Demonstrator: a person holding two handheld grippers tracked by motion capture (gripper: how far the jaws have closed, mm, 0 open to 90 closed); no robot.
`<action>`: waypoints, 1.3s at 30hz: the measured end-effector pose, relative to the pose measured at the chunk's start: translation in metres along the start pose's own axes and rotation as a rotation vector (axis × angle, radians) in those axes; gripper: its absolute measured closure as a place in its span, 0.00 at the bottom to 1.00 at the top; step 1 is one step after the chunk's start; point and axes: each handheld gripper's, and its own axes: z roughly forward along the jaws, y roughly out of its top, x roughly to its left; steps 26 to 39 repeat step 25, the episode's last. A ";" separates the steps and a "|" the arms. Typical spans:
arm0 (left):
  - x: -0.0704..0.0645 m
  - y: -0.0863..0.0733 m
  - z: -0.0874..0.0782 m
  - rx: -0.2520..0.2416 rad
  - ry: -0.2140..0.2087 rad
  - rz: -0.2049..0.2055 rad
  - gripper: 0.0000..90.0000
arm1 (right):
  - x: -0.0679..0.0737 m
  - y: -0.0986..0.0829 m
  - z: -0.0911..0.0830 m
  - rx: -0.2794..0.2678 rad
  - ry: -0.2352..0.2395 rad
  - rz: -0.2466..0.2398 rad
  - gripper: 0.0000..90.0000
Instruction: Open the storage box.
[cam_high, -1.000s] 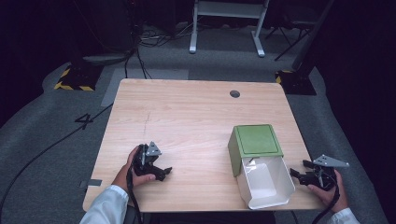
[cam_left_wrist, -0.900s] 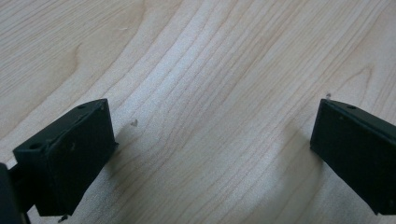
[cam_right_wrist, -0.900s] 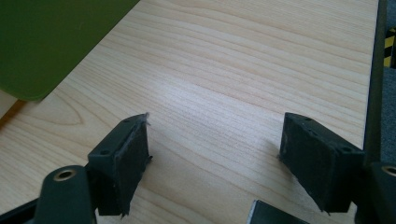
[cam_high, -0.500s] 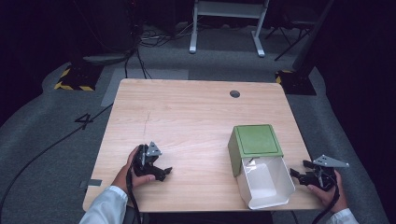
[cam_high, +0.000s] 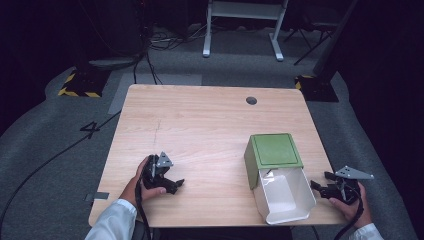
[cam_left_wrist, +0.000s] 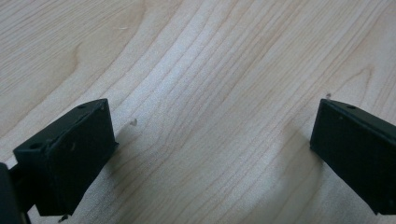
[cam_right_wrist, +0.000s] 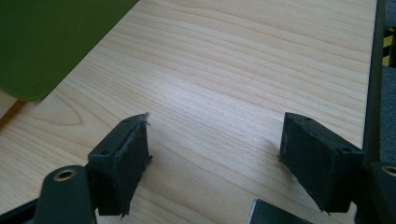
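Both hand-held grippers idle, jaws spread, flanking green-lidded white plastic bin (cam_high: 280, 182) on light wooden tabletop (cam_high: 200, 125)
Risk: right hand-held gripper (cam_high: 325, 184) may knock the bin; left hand-held gripper (cam_high: 172, 184) is far

Right claw (cam_right_wrist: 215, 154) spread wide above wooden table (cam_right_wrist: 261, 70), green bin side (cam_right_wrist: 46, 42) upper left

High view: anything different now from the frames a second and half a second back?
Nothing visibly changed. The left gripper rests open on the table, the right gripper sits open at the table's right edge beside the white bin with its green lid, all placed as before.
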 end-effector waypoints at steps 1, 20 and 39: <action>0.000 0.000 0.000 0.000 -0.001 -0.001 0.00 | 0.000 0.000 0.000 0.000 0.000 0.000 0.26; 0.000 0.000 0.000 0.003 0.001 0.004 0.00 | 0.000 0.000 0.000 -0.001 0.004 0.002 0.27; 0.000 0.001 0.000 0.004 -0.002 0.002 0.00 | 0.000 0.000 0.000 -0.001 0.005 0.002 0.27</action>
